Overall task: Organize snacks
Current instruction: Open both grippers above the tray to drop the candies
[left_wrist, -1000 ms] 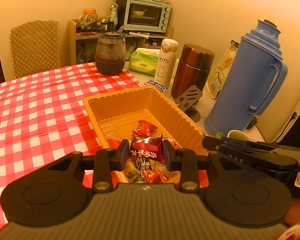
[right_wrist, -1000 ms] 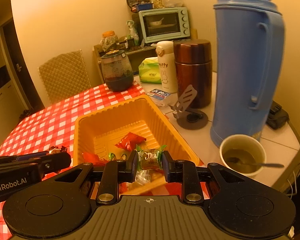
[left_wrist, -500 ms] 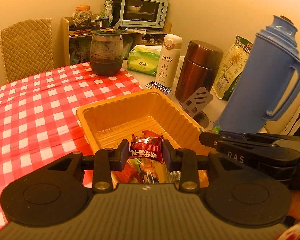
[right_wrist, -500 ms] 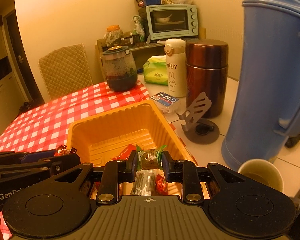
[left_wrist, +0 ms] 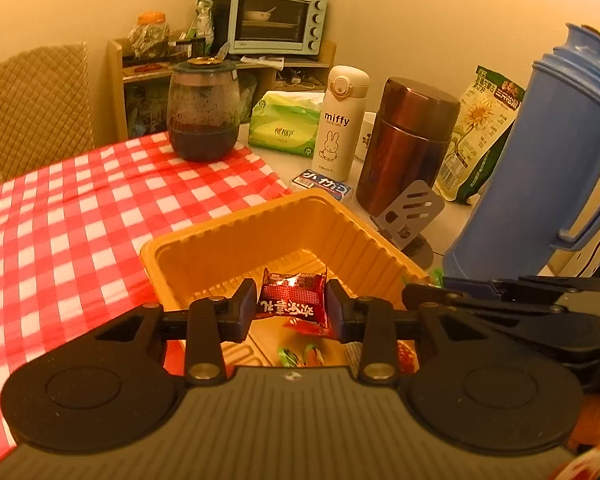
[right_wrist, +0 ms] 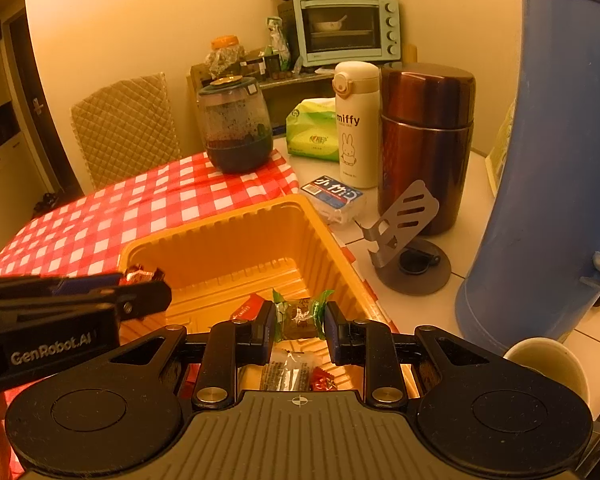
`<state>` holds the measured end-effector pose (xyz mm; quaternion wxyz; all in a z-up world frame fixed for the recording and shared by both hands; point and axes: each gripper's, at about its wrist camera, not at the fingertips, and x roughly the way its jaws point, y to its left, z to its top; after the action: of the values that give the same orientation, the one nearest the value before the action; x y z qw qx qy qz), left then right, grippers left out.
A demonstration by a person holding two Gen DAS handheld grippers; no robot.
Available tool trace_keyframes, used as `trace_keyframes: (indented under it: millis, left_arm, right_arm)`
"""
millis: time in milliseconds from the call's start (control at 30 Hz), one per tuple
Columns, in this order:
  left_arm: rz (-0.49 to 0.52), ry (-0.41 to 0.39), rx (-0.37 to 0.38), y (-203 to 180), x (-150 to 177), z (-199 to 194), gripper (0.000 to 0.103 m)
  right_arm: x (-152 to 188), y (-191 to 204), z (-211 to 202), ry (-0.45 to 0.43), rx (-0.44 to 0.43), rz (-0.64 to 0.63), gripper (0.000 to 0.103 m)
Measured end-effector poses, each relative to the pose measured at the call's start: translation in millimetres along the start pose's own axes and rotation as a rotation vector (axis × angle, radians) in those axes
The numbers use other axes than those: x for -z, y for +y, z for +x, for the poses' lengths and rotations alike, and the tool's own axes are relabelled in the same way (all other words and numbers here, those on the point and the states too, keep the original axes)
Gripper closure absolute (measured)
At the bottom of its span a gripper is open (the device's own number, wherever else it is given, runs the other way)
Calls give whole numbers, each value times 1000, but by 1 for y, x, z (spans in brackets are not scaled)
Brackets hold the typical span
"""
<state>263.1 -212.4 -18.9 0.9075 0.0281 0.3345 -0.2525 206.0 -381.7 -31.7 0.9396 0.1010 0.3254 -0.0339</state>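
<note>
Over the orange tray [left_wrist: 236, 240], the left gripper [left_wrist: 291, 306] has a red snack [left_wrist: 293, 300] between its pads, its jaws opening; whether the pads yet clear the wrapper is hard to tell. Beside it, the right gripper [right_wrist: 299, 320] pinches a green-wrapped snack [right_wrist: 300, 316]. More snacks [right_wrist: 288, 374] lie in the tray.

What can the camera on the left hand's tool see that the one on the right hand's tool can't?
Only the left view shows the red snack between the left gripper fingers, whose jaws are opening, and the whole sunflower-seed bag. Only the right view shows the green-wrapped snack clamped in the right gripper, and a cup. Both show the orange tray, the blue thermos and the checked cloth.
</note>
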Motion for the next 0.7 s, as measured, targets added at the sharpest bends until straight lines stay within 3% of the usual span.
trace_keyframes:
  millis: [133,700]
  left_arm:
    - [-5,-8,11,4,0,5,57]
    - [-81,2,-57,32,29,-25,57]
  right_arm:
    - [2,-1,3,7,4,3,77]
    - [3,9,3,11,-39,6,76]
